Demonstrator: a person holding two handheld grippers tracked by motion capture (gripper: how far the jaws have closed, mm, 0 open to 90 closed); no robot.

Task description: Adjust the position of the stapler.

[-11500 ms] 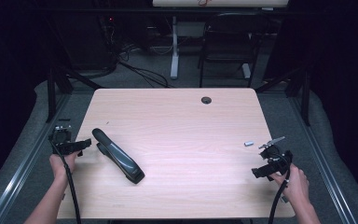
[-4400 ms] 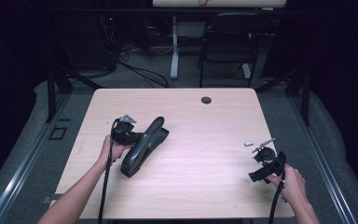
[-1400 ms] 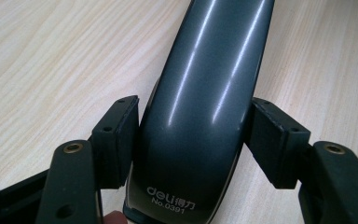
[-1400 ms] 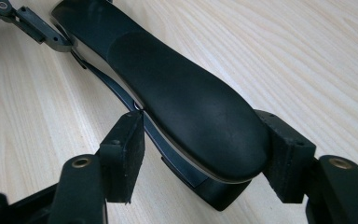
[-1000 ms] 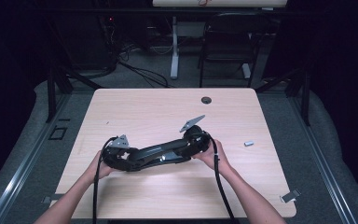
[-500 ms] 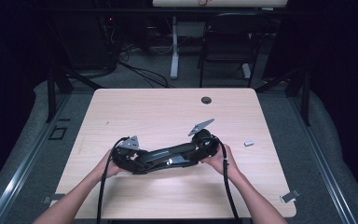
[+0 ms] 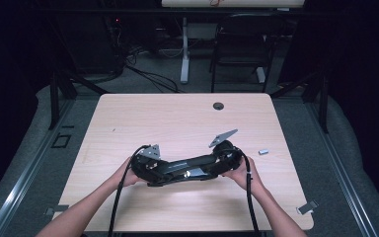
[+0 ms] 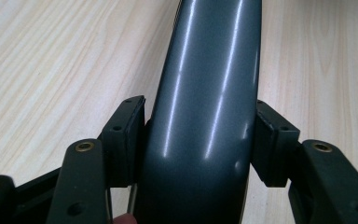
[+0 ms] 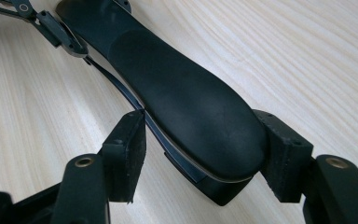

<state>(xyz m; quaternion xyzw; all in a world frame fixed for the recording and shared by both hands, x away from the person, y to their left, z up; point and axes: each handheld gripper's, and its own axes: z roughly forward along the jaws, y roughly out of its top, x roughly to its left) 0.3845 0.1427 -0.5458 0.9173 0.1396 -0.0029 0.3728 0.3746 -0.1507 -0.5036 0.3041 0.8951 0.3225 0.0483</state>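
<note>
**Stapler held at both ends, near table's front edge**

Long black stapler [image 7: 187, 168] lying crosswise on wooden table [image 7: 177, 118]. Left gripper [image 7: 145, 165] at stapler's left end, right gripper [image 7: 225, 157] at its right end, a hand behind each. Small grey piece [image 7: 263, 152] on the table right of the stapler, apart from it. Round grommet hole [image 7: 218, 105] well beyond the stapler.

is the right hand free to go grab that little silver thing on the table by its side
Probably not as things stand. The way to the small silver piece lies bare, but the right tongs sit around one end of the long black stapler, which the left tongs grip at the other, so it must let go first.
</note>
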